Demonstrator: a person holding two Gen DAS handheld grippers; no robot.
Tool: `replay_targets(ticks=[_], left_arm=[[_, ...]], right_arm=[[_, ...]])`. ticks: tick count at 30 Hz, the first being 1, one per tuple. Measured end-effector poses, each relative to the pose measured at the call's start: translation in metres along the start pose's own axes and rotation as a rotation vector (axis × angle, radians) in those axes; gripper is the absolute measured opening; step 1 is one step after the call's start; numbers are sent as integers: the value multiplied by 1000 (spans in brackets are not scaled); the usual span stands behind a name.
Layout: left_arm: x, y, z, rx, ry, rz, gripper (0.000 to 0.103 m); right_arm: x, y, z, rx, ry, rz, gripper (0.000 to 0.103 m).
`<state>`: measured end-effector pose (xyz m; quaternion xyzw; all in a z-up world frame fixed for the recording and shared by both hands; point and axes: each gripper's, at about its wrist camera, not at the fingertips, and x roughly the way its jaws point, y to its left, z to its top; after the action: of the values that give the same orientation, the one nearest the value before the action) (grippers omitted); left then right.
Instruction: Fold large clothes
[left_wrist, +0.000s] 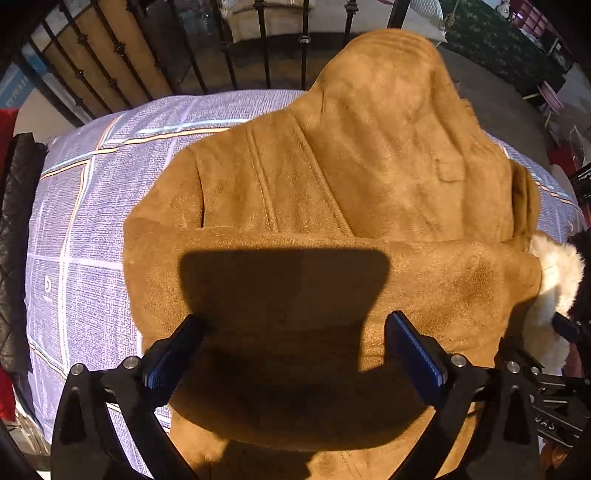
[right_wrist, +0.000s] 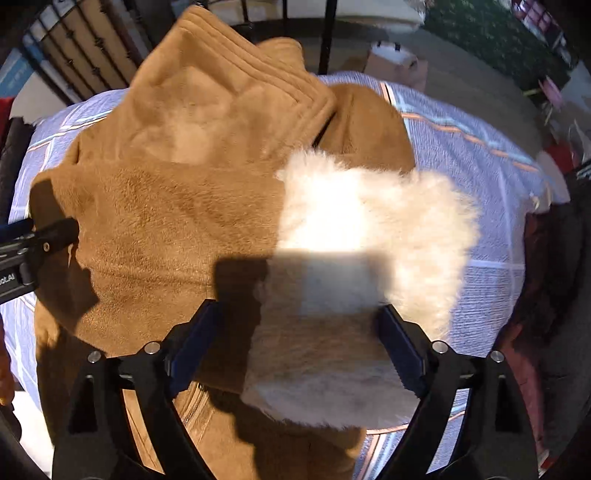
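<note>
A tan suede jacket (left_wrist: 332, 184) with a white fleece lining (left_wrist: 550, 295) lies partly folded on a lilac checked bedsheet (left_wrist: 85, 236). My left gripper (left_wrist: 295, 325) hangs open over the jacket's folded brown panel, its blue pads wide apart with nothing pinched. In the right wrist view the same jacket (right_wrist: 166, 221) shows its fleece collar (right_wrist: 369, 229) turned out. My right gripper (right_wrist: 299, 314) is open above the collar's edge, and the fleece lies below the gap without either pad pressing on it. The left gripper's tip (right_wrist: 55, 232) shows at the left edge.
A black iron railing (left_wrist: 221, 55) stands behind the bed. A dark quilted garment (left_wrist: 14, 240) and something red (left_wrist: 7, 122) lie at the left. A dark furry garment (right_wrist: 546, 280) lies at the right edge. A cardboard box (right_wrist: 395, 62) sits on the floor beyond.
</note>
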<state>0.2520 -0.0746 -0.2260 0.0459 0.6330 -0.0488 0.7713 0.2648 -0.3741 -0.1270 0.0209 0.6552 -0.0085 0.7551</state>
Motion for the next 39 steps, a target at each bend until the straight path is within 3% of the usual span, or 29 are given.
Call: replay_targets(ticks=[3,9,15,24,28,31,34,37,39], left_arm=[[17,-4,7,29,20,26,99],[33,-6,12,31,-1,58,99],[30,-6,4,24,-41,53,99],[-5,15,-15,35,-47,-3,97],[-36,55,-47,19,-111,-23,97],[-49,91,-84,11,-114,-15,97],[-56,126,-126,14,-74,23,92],[-54,154,-171,-13,0,3,80],[-52,164,-201,-25,41,-7,78]], right_arm=[[12,9,12,-54,35,-48,98],[31,18,29,-47,62,-115,99],[30,27,20,-5,-37,-171,99],[10,19,2,-13,-77,-101,98],[-27,5,-18,10,-137,47,89],[-46,-7,-47,-16,-130,88,84],[-48,-27,-84,-4,-59,129,80],[-42,-54,-130,65,26,160,72],[-35,-71,-161,138,88,180,71]])
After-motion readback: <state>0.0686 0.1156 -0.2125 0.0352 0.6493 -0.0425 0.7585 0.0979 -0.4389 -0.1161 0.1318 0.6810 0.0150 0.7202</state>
